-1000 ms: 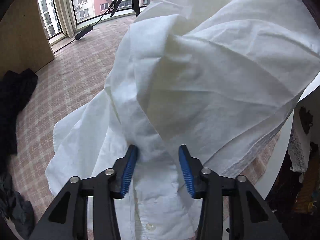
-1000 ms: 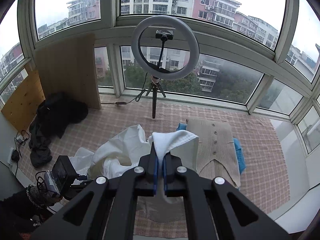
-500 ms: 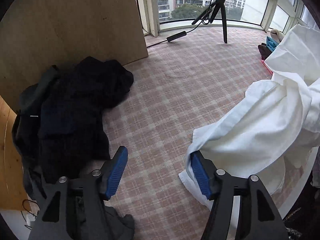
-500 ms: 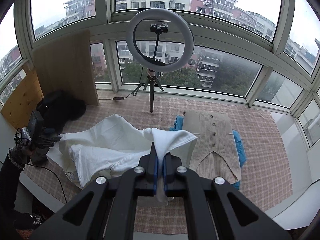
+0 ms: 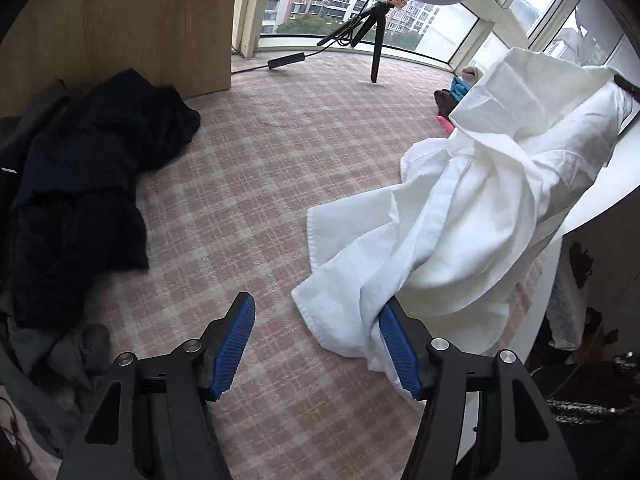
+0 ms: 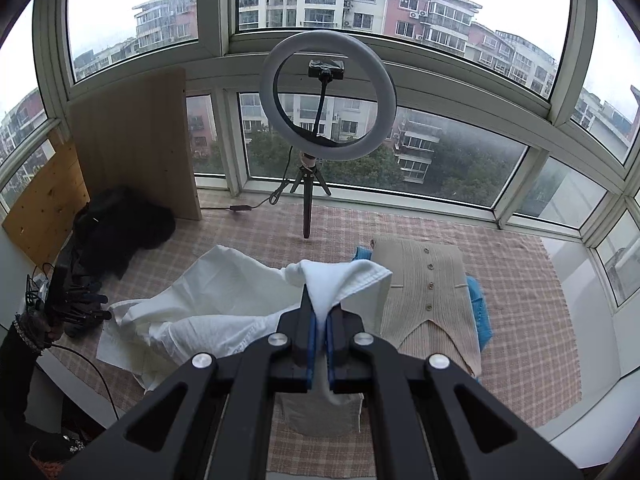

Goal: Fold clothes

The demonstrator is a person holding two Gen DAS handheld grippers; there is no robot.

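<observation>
Since a second ago the left gripper (image 5: 316, 344) has let go of the white shirt (image 5: 460, 216) and swung away toward the pile of dark clothes (image 5: 80, 200); its jaws have just been opening and now stand about half apart with nothing between them, though a fold of the shirt brushes the outside of the right-hand finger. That release suggests it is hunting a fresh corner to spread the shirt flat. The right gripper (image 6: 318, 336) is clamped tight on a bunched edge of the shirt, holding it up over the checked mat (image 6: 520, 280). Only the right wrist view shows the already folded beige cardigan (image 6: 428, 292) and the full ring light (image 6: 328, 96).
</observation>
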